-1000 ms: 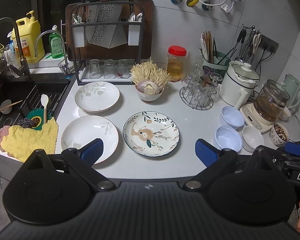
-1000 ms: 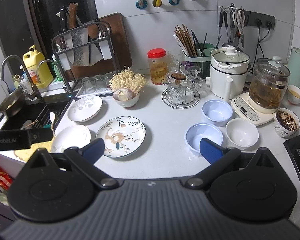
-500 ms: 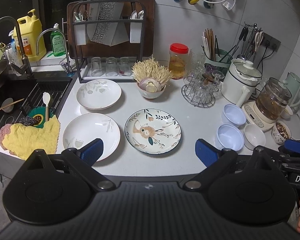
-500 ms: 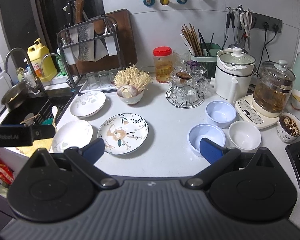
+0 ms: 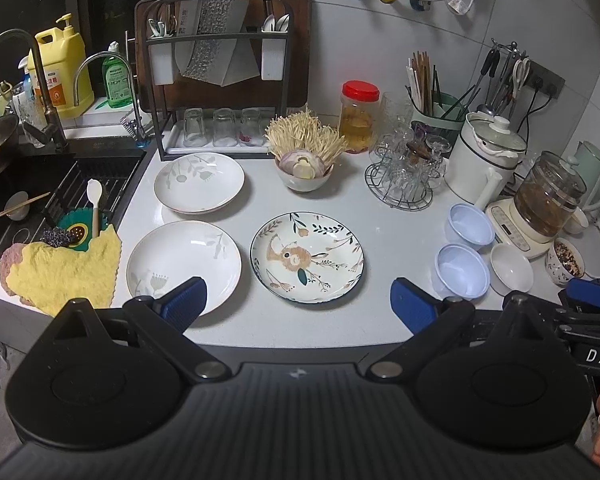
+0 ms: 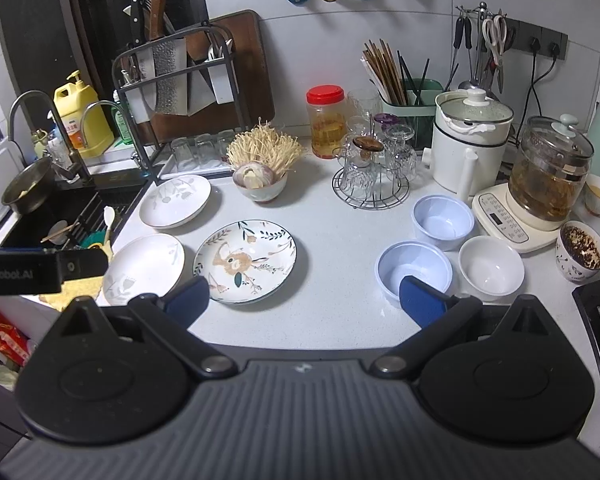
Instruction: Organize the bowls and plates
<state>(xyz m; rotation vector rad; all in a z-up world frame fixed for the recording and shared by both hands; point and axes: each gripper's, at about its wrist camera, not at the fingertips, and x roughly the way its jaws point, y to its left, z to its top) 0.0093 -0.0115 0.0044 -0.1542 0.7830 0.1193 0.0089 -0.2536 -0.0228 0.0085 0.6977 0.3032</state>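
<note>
White kitchen counter (image 5: 380, 232), both grippers hovering at near edge.
L gripper (image 5: 296, 306) & R gripper (image 6: 304, 296) jaws spread, empty; floral plate (image 5: 307, 257) centre w/ two white plates (image 5: 184, 266) left; blue bowls (image 6: 414, 270) right; sink (image 5: 28, 196) far left.

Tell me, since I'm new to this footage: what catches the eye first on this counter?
The patterned plate with a brown animal and leaves sits mid-counter, with two white plates to its left near the sink. On the right cluster two pale blue bowls and a white bowl beside a glass kettle. Behind, a bowl of enoki mushrooms stands before the knife rack.
</note>
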